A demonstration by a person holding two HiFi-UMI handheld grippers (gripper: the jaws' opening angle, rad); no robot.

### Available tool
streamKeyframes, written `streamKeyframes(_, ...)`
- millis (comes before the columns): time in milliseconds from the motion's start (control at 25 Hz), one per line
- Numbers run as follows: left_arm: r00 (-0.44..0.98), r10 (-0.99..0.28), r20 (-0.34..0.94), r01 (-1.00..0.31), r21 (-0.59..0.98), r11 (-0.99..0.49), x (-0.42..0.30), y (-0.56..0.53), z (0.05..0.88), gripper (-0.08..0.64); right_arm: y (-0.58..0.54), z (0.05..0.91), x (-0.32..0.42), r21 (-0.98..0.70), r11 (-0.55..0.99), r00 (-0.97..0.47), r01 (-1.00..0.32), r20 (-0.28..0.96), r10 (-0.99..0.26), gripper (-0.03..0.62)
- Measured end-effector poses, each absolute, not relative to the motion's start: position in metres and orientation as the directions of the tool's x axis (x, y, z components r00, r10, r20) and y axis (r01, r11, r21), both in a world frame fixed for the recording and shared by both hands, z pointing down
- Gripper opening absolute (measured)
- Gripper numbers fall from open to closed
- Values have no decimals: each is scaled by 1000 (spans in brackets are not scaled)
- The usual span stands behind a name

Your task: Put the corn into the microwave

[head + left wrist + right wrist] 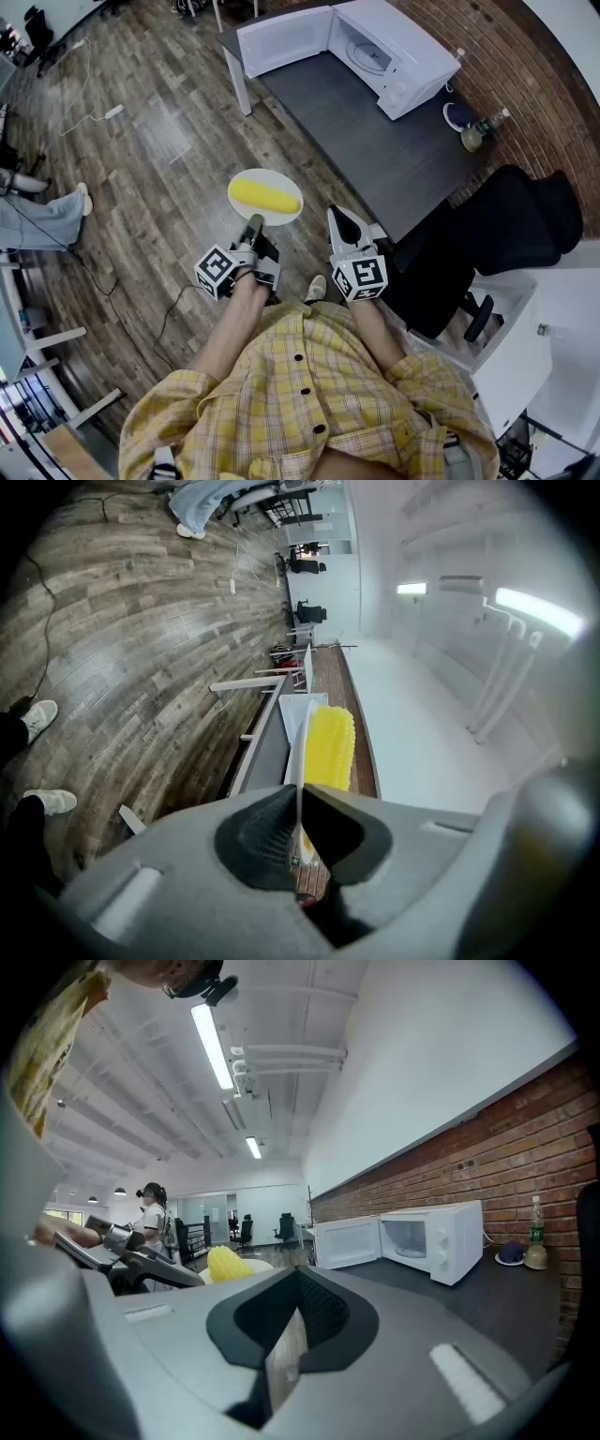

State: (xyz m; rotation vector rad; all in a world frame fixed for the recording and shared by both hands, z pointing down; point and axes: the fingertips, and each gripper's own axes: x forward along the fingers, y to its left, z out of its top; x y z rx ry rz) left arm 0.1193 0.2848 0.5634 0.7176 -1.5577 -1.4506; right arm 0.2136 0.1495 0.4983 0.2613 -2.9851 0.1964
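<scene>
Yellow plaid shirt (300, 394) fills the bottom of the head view, with both arms reaching forward from it. Wood floor (159, 150) spreads beneath both pairs of fingers. Well ahead of them stands a dark tabletop (375, 150), and at its far end a white microwave (389, 56) sits with its door (281, 37) swung wide open. The left gripper (255, 222) has its fingers (258, 832) clenched on the near rim of a white plate (267, 173), held out over the floor. The corn (264, 196) lies across that plate just beyond the left fingertips, well short of the microwave. The right gripper (338, 217), beside the plate's right edge and not touching it, has its fingers (323, 1312) drawn together on nothing.
</scene>
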Motion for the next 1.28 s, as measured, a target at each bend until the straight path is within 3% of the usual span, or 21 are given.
streamKeyframes(400, -445, -875, 193, 133, 980, 148, 108, 291, 561, 15, 160, 507, 208, -131, 971, -971, -200, 160, -178, -2)
streamKeyframes(1280, -264, -947, 184, 103, 981, 162, 53, 319, 583, 15, 196, 511, 188, -88, 912, -910, -401, 156, -385, -3)
